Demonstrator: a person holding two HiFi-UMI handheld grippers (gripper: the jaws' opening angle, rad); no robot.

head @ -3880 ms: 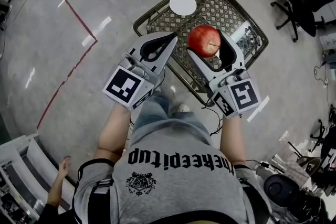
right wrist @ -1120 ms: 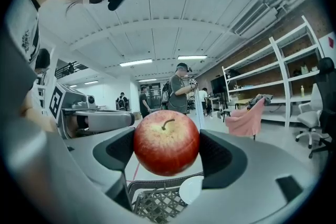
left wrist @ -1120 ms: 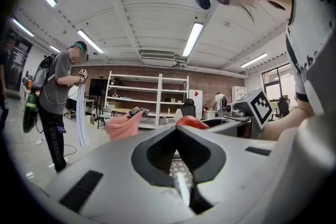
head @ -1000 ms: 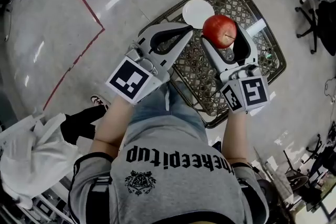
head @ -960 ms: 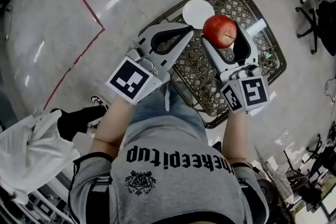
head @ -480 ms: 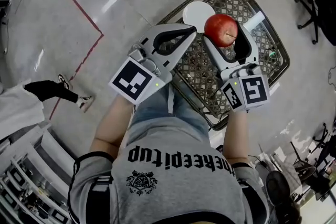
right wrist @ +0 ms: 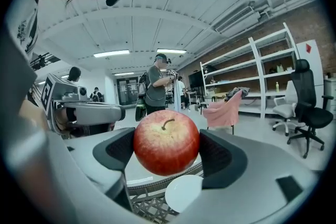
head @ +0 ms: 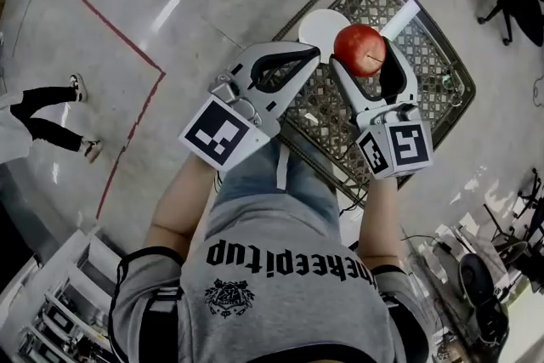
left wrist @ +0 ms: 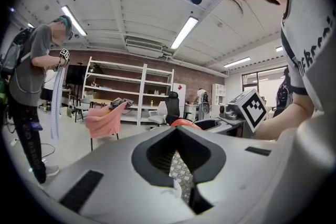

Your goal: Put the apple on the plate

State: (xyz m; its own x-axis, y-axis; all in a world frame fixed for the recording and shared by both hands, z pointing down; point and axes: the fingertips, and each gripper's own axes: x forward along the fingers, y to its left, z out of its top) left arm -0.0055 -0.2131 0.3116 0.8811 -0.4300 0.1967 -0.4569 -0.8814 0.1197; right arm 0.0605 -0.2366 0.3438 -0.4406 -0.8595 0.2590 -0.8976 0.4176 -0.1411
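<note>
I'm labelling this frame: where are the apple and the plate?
apple (right wrist: pixel 167 141): right gripper view, front of its red skin.
plate (head: pixel 319 25): head view, bare white face beside the apple.

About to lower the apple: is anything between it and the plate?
Nothing visible. The right gripper holds the apple above the bare white plate on the wicker table; the left gripper, shut, is off to the side.

I count one apple (head: pixel 359 49), one white plate (head: pixel 320 27), one lattice-top table (head: pixel 429 59) and two grippers: the left gripper (head: pixel 311 55) and the right gripper (head: pixel 365 55).
</note>
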